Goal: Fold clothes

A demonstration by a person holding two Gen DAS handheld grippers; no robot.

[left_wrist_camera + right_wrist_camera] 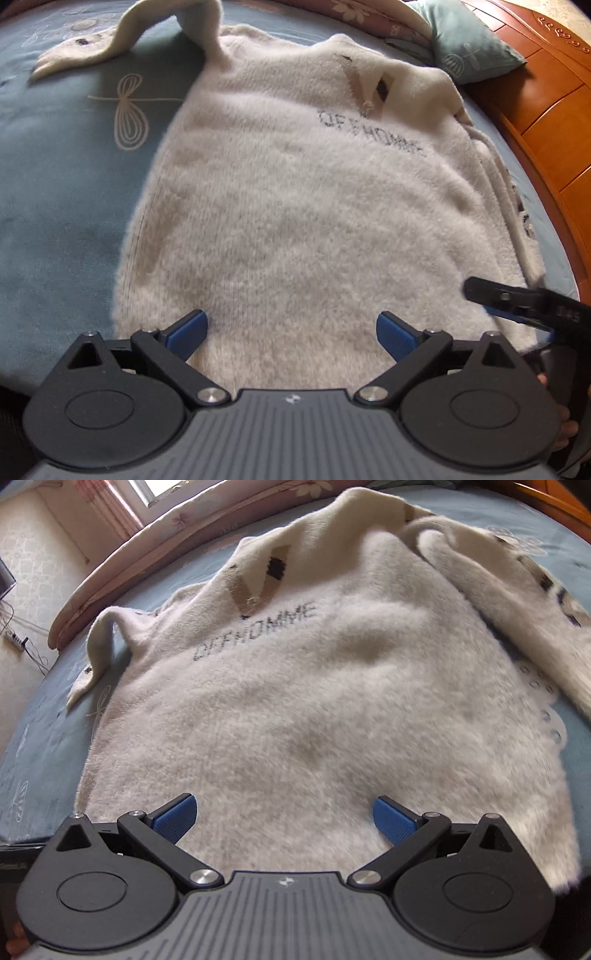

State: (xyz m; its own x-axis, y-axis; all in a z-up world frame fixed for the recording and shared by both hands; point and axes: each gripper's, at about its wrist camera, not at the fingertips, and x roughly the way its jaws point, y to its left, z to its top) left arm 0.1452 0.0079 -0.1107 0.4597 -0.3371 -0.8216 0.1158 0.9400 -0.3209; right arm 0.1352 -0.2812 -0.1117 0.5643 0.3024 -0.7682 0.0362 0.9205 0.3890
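A fluffy cream sweater (295, 206) (314, 701) with dark lettering lies spread flat on a blue bedsheet (55, 184) (33, 746), its hem nearest me. One sleeve (122, 40) trails off to the far left; the other sleeve (517, 602) lies along the right side. My left gripper (291, 328) hovers open over the hem, nothing between its blue pads. My right gripper (282, 812) is also open above the hem, and shows in the left wrist view as a dark finger (517, 299) at the sweater's right edge.
A wooden bed frame (546, 110) runs along the right. A teal pillow (469, 48) and a pink floral quilt (166, 531) lie past the collar. A wall, window and power strip (16, 640) sit off the bed's far left.
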